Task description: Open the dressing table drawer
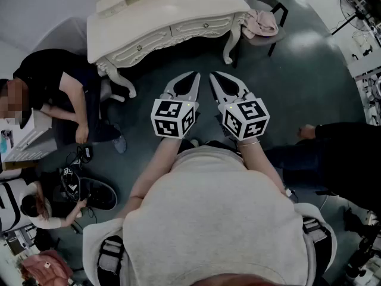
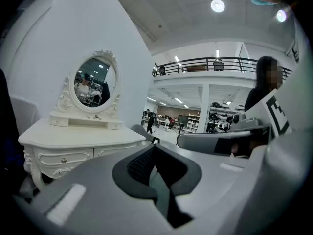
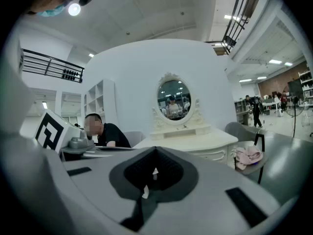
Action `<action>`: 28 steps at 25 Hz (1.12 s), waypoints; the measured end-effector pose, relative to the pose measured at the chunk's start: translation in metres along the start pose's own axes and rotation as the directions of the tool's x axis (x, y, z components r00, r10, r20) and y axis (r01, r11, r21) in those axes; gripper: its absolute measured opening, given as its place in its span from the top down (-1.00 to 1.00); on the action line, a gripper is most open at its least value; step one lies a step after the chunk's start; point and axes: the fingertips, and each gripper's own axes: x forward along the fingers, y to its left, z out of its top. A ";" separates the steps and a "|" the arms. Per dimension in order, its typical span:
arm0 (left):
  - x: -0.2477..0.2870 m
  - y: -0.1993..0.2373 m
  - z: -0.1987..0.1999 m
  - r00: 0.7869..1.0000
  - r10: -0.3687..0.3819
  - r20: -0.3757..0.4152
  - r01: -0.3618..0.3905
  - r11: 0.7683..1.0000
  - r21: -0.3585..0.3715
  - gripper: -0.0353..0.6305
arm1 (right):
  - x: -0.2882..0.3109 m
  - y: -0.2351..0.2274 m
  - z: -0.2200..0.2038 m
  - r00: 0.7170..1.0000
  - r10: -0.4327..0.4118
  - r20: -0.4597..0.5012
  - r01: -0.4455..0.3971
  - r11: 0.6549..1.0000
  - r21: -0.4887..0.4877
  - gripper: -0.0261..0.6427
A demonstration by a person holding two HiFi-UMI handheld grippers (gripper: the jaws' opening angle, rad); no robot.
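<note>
A white ornate dressing table [image 1: 166,16] stands ahead of me, with its two front drawers [image 1: 201,26] closed. The left gripper view shows the table [image 2: 73,141] at lower left under its oval mirror [image 2: 96,84]; the right gripper view has the table [image 3: 195,142] straight ahead. My left gripper [image 1: 196,74] and right gripper [image 1: 212,75] hover side by side over the floor, short of the table and touching nothing. Both point towards it. The left gripper [image 2: 154,147] has its jaws together and empty. The right gripper [image 3: 155,150] is also shut and empty.
A grey chair with a pink cloth [image 1: 260,24] stands by the table's right end. A person in black [image 1: 53,88] sits at the left by the table. Another person [image 1: 333,148] is at my right, and a third [image 1: 36,210] crouches at lower left among gear on the floor.
</note>
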 end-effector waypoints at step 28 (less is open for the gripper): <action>0.050 -0.038 -0.023 0.998 -0.060 -0.001 0.060 0.997 -0.047 0.87 | -0.017 -0.065 -0.024 1.000 -0.028 -0.009 0.028 0.995 0.094 0.90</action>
